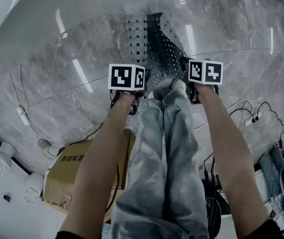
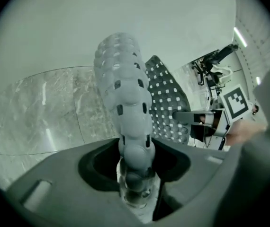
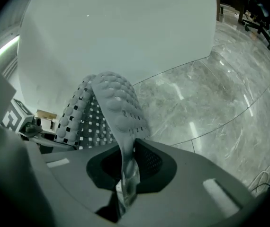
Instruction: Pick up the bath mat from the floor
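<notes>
Perforated bath mat (image 1: 154, 46) hanging down toward the marble floor (image 1: 231, 34) ahead of your legs, you're clamping one bunched edge in your left gripper (image 2: 135, 183), jaws partly apart around it, you're pinching another edge in your right gripper (image 3: 124, 178), jaws almost together.

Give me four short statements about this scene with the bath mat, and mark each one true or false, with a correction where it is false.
1. The left gripper and the right gripper are both shut on the bath mat. True.
2. The bath mat lies flat. False: it hangs folded from the two grippers.
3. The floor looks like grey marble. True.
4. A blue bucket stands beside the person. False: a cardboard box stands beside the person's legs.
</notes>
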